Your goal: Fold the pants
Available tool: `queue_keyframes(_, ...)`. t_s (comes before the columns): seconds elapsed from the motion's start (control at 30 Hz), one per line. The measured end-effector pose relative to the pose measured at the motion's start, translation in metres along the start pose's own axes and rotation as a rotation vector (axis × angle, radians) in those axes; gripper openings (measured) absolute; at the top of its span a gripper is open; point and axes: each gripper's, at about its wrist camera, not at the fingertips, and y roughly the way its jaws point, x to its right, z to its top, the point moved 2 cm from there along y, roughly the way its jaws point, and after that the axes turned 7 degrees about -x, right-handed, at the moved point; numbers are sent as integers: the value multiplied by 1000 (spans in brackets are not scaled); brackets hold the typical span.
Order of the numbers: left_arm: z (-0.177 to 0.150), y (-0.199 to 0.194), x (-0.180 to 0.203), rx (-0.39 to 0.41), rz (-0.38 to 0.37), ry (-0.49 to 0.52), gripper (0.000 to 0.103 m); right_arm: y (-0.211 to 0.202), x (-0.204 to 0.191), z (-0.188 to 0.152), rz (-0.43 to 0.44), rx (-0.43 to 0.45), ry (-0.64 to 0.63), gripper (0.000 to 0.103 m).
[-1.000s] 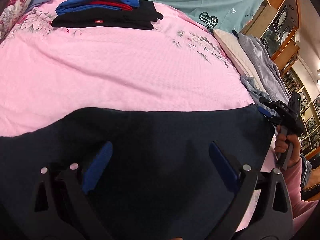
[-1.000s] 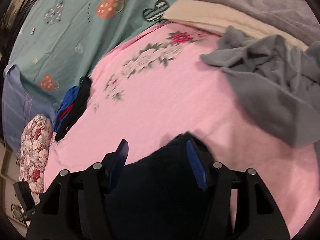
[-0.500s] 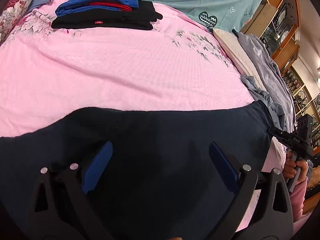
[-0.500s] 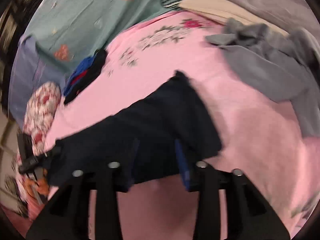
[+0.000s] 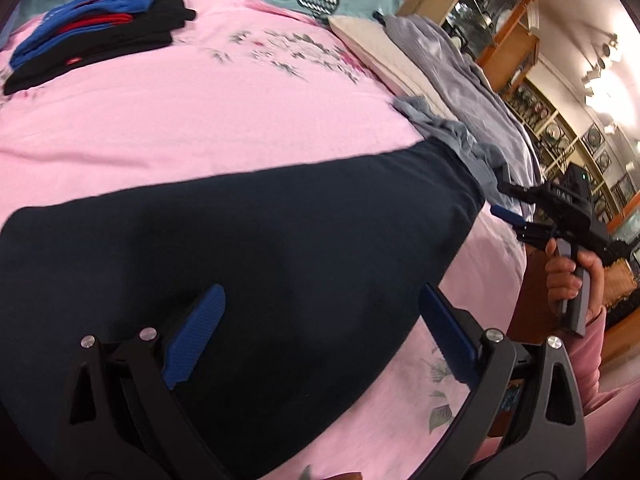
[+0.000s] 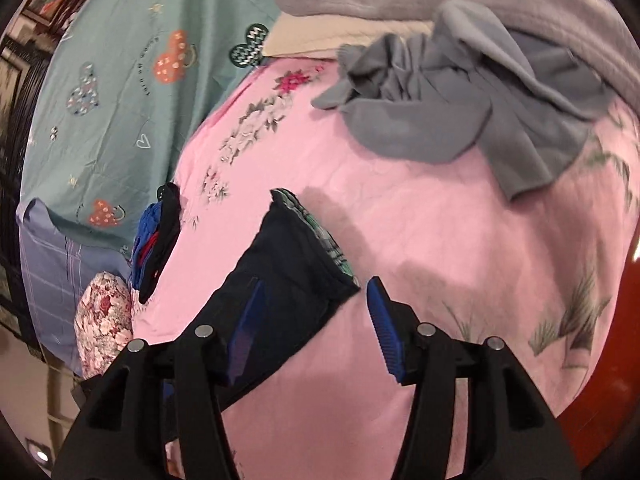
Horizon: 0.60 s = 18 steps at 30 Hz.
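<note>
Both grippers are spread apart and empty: your left gripper (image 5: 320, 340) hovers over the navy pants (image 5: 248, 272), laid flat mid-frame on the pink bedspread (image 5: 192, 108), likely to smooth them; your right gripper (image 6: 312, 332) straddles their hem. Folded clothes (image 5: 92, 32) wait upper left.

The dark pants (image 5: 248, 264) run off the left wrist picture at its left edge and pass under the left gripper (image 5: 320, 340), so their near end is hidden. In the right wrist picture the right gripper (image 6: 316, 328) covers their near part. The floral print (image 5: 280, 52) on the far pink bedspread (image 5: 160, 112) is blurred. The shelves (image 5: 560, 128) at far right hold things too small to tell.
</note>
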Motion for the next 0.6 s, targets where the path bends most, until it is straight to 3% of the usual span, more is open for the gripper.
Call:
queue_keyframes(0.1,-1,4,9,0,45,55,101,6,2,-1,-26,-39,16,57)
queue_keyframes(0.3,-3,3,2,6,-13,22,101,19,-4,0,-12,-80,20,58)
queue_keyframes(0.47,-5,1,0,14,-36,11,101,23,-8,4,8,-69,60,69)
queue_keyframes(0.6,-5,0,1,18,-39,11,101,25,-16,1,-3,-83,71,70)
